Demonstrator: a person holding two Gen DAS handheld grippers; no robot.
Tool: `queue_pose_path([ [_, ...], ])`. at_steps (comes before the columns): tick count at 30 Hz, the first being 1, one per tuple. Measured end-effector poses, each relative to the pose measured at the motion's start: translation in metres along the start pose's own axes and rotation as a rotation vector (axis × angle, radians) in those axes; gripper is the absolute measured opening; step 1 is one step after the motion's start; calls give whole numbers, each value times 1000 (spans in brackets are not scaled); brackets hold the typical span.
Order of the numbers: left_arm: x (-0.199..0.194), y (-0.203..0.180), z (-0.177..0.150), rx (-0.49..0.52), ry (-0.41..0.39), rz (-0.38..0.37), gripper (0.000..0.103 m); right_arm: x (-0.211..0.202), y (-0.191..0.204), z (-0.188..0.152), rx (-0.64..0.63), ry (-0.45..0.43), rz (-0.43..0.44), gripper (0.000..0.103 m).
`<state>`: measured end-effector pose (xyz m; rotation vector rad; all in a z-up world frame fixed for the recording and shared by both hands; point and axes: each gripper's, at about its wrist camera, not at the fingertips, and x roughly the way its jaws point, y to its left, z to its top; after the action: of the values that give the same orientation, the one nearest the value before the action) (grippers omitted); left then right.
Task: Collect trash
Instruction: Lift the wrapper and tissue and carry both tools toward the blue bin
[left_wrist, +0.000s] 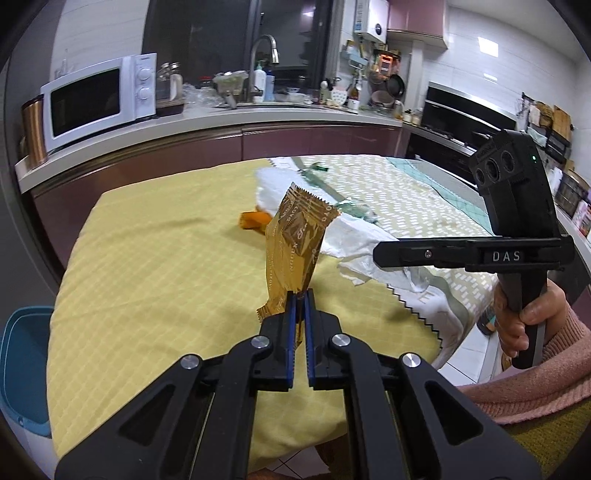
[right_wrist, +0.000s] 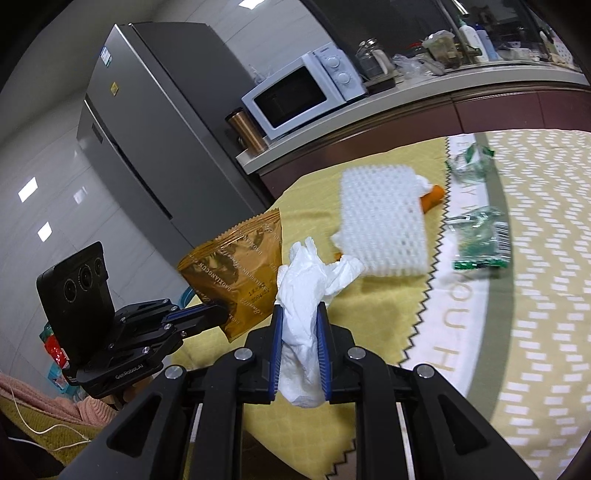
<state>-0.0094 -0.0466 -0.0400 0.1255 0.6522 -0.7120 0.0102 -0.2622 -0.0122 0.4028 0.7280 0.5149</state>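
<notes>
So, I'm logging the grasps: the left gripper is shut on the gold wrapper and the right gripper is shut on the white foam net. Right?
Not quite. The right gripper is shut on a crumpled white tissue; the right wrist view shows the white foam net lying on the table beyond it. The left gripper does hold the gold wrapper.

Below me, the yellow quilted-cloth table (right_wrist: 369, 314) carries a white foam net sleeve (right_wrist: 382, 221), an orange tube (right_wrist: 432, 197), and two crumpled green-clear plastic wrappers (right_wrist: 480, 240).
</notes>
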Motion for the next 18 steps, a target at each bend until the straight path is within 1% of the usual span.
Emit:
queue_pose_path([
  [12, -21, 28, -3, -65, -28, 88, 5, 35, 26, 18, -62, 33, 65, 16],
  [18, -36, 43, -6, -100, -47, 135, 5, 46, 37, 27, -92, 39, 90, 16],
])
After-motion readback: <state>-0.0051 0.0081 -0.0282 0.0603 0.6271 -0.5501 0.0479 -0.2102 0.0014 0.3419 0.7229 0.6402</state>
